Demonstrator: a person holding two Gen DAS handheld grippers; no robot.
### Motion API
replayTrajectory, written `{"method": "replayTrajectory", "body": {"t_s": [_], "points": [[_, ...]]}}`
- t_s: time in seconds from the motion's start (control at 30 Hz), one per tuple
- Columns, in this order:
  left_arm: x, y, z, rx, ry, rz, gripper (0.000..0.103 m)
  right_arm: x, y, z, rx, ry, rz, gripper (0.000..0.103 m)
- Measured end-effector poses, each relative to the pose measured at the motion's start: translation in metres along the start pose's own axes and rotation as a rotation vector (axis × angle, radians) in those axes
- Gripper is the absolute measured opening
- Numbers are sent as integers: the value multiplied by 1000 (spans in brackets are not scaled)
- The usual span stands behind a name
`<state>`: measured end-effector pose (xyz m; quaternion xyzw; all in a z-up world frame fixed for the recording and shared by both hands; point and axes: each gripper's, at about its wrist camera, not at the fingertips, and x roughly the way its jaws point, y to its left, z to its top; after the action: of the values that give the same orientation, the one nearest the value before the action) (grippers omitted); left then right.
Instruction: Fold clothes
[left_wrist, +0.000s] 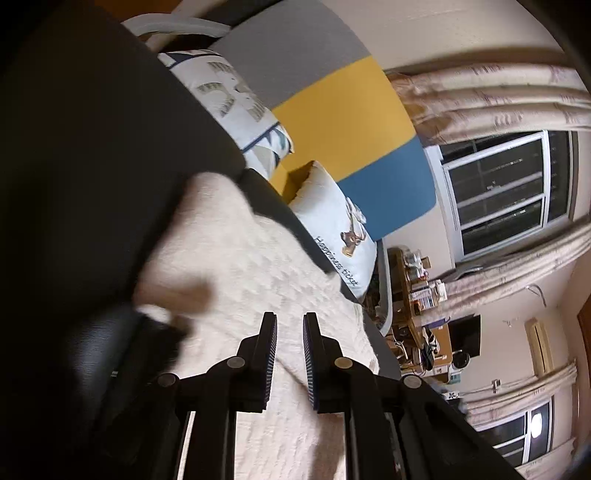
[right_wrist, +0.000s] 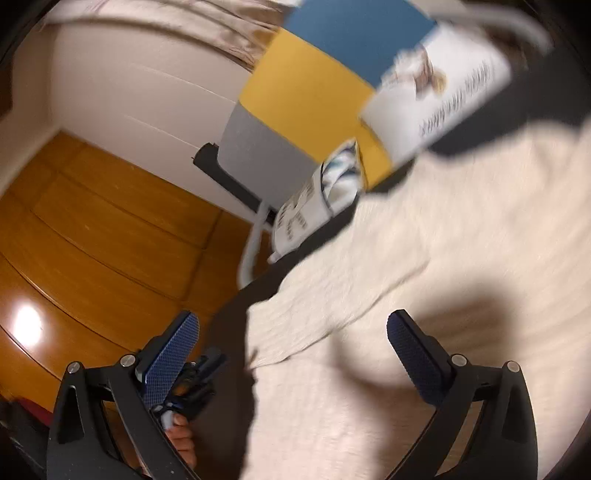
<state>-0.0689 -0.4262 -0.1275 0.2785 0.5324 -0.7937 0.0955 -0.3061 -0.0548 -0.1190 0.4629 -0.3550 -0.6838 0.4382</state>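
Observation:
A cream knitted garment (left_wrist: 258, 266) (right_wrist: 461, 240) lies spread on a dark bed cover (right_wrist: 240, 369). My left gripper (left_wrist: 290, 321) hovers over the garment with its pads a narrow gap apart. Cream cloth shows in that gap, and I cannot tell whether it is pinched. My right gripper (right_wrist: 291, 317) stands wide open above the garment's edge, with nothing between its fingers. In the right wrist view a hand (right_wrist: 181, 443) holds the left gripper (right_wrist: 195, 376) beside the garment's edge. The right gripper shows as a dark blur (left_wrist: 155, 332) at the left of the left wrist view.
Two pillows, one patterned (left_wrist: 236, 99) and one with lettering (left_wrist: 332, 221), lean on a grey, yellow and blue headboard (left_wrist: 343, 110). A wooden floor (right_wrist: 92, 240) runs beside the bed. Beyond the bed are a cluttered desk (left_wrist: 417, 295), curtains and a window (left_wrist: 509, 192).

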Motion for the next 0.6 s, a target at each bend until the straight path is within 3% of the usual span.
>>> {"method": "replayTrajectory", "body": {"t_s": [0.1, 0.23, 0.3, 0.37, 0.43, 0.5, 0.6], "points": [[-8, 15, 5, -17, -10, 5, 13, 22, -20, -4, 114, -8, -6, 103], [-9, 31, 12, -45, -10, 12, 13, 35, -8, -3, 54, -55, -125, 103], [-10, 39, 14, -58, -6, 14, 13, 44, -15, 1, 145, -45, -127, 102], [-10, 45, 16, -68, -4, 10, 13, 50, -19, 5, 201, -58, -129, 93], [-9, 49, 18, -78, -2, 3, 13, 57, -14, 9, 164, -50, -124, 86], [-9, 53, 18, -89, 1, -4, 13, 64, -13, 11, 157, -50, -109, 71], [-9, 58, 18, -102, 6, -18, 13, 76, -20, 13, 217, -51, -119, 68]]}}
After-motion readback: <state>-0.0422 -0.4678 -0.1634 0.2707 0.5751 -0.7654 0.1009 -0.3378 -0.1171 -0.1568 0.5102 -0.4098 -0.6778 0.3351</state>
